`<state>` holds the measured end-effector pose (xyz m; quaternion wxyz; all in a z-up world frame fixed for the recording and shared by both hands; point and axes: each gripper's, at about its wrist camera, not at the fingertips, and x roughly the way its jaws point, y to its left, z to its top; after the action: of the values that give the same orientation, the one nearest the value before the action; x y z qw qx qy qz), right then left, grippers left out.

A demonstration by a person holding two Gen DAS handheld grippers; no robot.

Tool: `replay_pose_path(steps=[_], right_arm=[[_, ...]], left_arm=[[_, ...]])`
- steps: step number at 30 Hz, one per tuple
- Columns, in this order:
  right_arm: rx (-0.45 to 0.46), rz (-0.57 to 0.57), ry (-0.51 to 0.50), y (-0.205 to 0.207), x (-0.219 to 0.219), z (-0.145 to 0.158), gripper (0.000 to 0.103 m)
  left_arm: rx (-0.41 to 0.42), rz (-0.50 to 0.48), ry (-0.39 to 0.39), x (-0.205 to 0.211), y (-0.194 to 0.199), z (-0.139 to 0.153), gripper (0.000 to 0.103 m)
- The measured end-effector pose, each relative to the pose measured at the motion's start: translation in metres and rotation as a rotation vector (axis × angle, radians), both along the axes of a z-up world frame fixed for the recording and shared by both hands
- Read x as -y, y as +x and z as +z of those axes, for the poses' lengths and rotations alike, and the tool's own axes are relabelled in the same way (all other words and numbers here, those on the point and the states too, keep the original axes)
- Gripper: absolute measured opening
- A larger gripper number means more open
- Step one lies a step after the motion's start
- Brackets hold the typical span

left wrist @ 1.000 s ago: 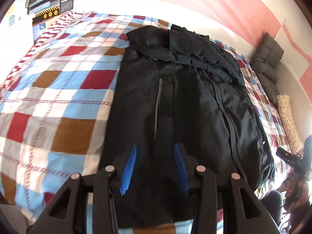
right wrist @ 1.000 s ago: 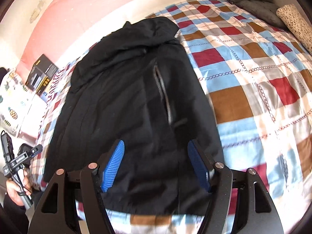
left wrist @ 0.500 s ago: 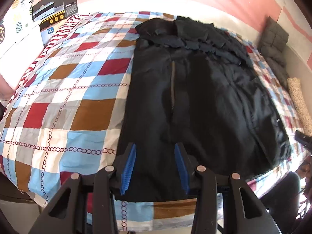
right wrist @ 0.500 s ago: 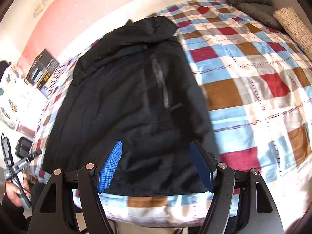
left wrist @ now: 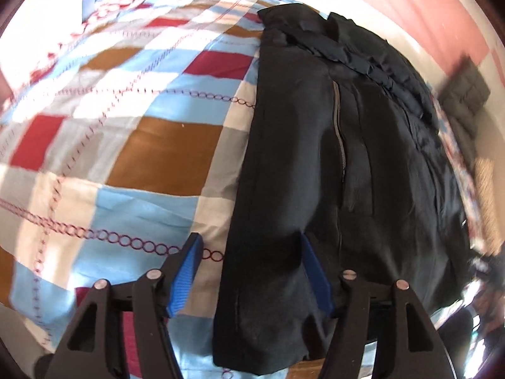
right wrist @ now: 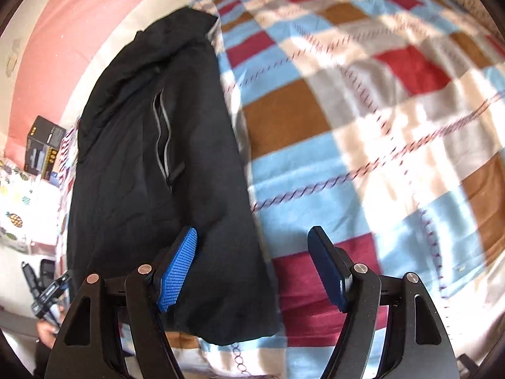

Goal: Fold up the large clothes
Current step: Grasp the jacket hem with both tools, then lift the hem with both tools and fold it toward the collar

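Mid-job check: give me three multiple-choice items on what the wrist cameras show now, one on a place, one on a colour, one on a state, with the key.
1. Where does the jacket lie?
A. on the checked bedspread
B. on the floor
C. on a chair

2. What colour are the gripper pads?
A. red
B. blue
C. green

3. How does the right gripper stand?
A. shut on a sleeve
B. out of view
C. open, straddling the jacket's side edge near the hem

Key:
1 A, the checks show on both sides of it.
2 B, blue on both grippers.
3 C, one pad over black cloth, the other over the bedspread, neither pressing.
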<state>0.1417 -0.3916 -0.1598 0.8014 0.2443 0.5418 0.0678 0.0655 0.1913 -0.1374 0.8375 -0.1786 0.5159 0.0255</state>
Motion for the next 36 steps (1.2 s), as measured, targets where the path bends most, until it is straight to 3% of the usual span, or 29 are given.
replay_pose_path(steps=[4,8,11,13,15,16,17,20,22,24,27,30,36], right_arm=[[-0.009,0.021,0.046,-0.003,-0.007,-0.008,0.073],[-0.036,0.089,0.178,-0.004,-0.022,-0.011,0.074],[-0.042,0.150,0.106,-0.005,-0.039,-0.013,0.074],[-0.054,0.119,0.129,-0.002,-0.037,-0.018,0.074],[-0.066,0.091,0.137,0.002,-0.036,-0.019,0.068],[-0.075,0.084,0.122,0.003,-0.037,-0.019,0.059],[-0.076,0.096,0.096,0.003,-0.040,-0.016,0.040],[-0.045,0.142,0.081,0.000,-0.052,-0.006,0.027],[-0.028,0.137,0.082,-0.002,-0.054,0.001,0.025],[-0.002,0.134,0.095,-0.006,-0.055,0.013,0.023],[0.059,0.152,0.106,-0.014,-0.053,0.040,0.022],[0.109,0.185,0.091,-0.023,-0.053,0.066,0.022],[0.146,0.191,0.120,-0.057,-0.052,0.093,0.021]], left_arm=[[0.004,-0.016,-0.041,0.005,-0.004,-0.002,0.067],[0.003,-0.059,-0.078,0.015,-0.013,-0.002,0.067],[0.003,-0.071,-0.061,0.017,-0.013,-0.003,0.067],[-0.007,-0.058,-0.068,0.016,-0.011,-0.006,0.066],[-0.015,-0.052,-0.053,0.017,-0.010,-0.005,0.057],[-0.019,-0.056,-0.039,0.018,-0.011,-0.003,0.053],[-0.020,-0.061,-0.030,0.019,-0.011,-0.001,0.046],[-0.018,-0.074,-0.004,0.023,-0.012,0.005,0.030],[-0.013,-0.087,0.035,0.027,-0.012,0.016,0.025],[0.017,-0.079,0.000,0.024,-0.013,0.031,0.019],[0.093,-0.062,-0.060,0.014,-0.020,0.061,0.018],[0.155,-0.062,-0.071,0.008,-0.030,0.089,0.016],[0.205,-0.070,-0.123,-0.006,-0.060,0.117,0.016]])
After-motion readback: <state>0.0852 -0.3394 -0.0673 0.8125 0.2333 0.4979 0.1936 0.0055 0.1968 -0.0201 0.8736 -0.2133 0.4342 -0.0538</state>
